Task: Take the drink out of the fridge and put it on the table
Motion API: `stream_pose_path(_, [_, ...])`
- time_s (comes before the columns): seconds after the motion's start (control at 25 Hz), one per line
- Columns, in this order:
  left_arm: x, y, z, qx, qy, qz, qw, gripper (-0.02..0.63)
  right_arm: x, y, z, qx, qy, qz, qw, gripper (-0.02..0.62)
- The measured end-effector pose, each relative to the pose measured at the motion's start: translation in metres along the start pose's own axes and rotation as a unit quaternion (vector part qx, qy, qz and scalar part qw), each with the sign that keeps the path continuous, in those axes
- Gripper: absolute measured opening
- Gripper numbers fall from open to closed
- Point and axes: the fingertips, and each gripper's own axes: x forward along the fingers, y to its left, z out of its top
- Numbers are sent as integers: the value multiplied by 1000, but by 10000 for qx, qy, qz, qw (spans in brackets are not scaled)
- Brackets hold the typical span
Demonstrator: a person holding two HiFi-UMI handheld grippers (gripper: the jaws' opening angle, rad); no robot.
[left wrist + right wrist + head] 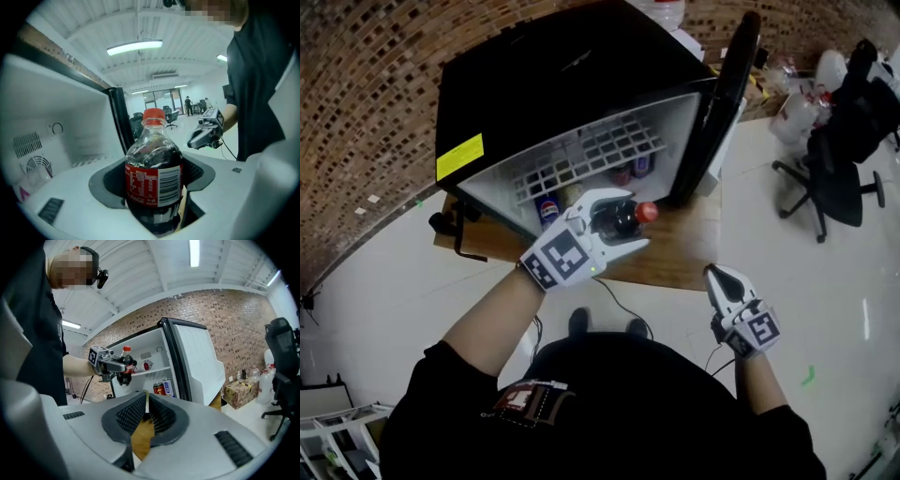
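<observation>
Left gripper view puts the cola bottle [153,180] square in front of me: dark drink, red label, red cap, standing upright between the jaws. My left claw [630,218] is spread wide, but only because the bottle's body fills it; both pads press on the labelled middle, so I read this as a firm pinch. From the head view I see the bottle at the mouth of the mini fridge [534,84], whose door [727,103] stands swung out to the right. Its cap end lies over the bare front strip of the wooden table [675,258] that carries the fridge. In the right gripper view the bottle hangs in the air, touching neither the shelf nor the table. Two cans [163,388] stand on the fridge floor below it. My right claw [717,279] is held low near the table's front right corner, well apart from the bottle, with its jaws pressed together.
</observation>
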Motion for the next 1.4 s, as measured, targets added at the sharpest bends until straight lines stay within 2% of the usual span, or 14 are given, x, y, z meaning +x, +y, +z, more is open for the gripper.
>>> stream_pose_path(0.12, [12, -24, -42, -303, -449, -143, 9984, 310, 17, -2, -10, -125, 98, -30, 9999, 38])
stream_pose_path(0.24, [27, -45, -87, -727, -780, -136, 9942, 311, 27, 1, -25, -40, 173, -93, 9998, 38])
stream_pose_path(0.44, [60, -66, -142, -1175, -864, -20, 9893, 311, 31, 20, -58, 106, 509, -59, 9986, 38])
stream_pose_path(0.6, [88, -71, -159, -1335, -1023, -27, 9858, 311, 22, 23, -70, 177, 671, -170, 9974, 38])
stream_pose_path(0.96, [113, -56, -207, -1230, -819, 111, 9890, 312, 24, 28, -74, 251, 737, -201, 9968, 38])
stream_pose_path(1.08, [103, -58, -212, -1296, -800, 118, 9883, 313, 25, 31, -78, 295, 773, -185, 9964, 38])
stream_pose_path(1.24, [107, -61, -216, -1112, -522, 8, 9924, 316, 31, 34, -82, 243, 724, -135, 9970, 38])
stream_pose_path(1.32, [105, -61, -214, -1128, -474, -23, 9925, 373, 33, 36, -81, 229, 704, -108, 9972, 38])
stream_pose_path(1.4, [97, -60, -214, -1338, -427, 48, 9901, 401, 33, 36, -78, 264, 654, -106, 9975, 38])
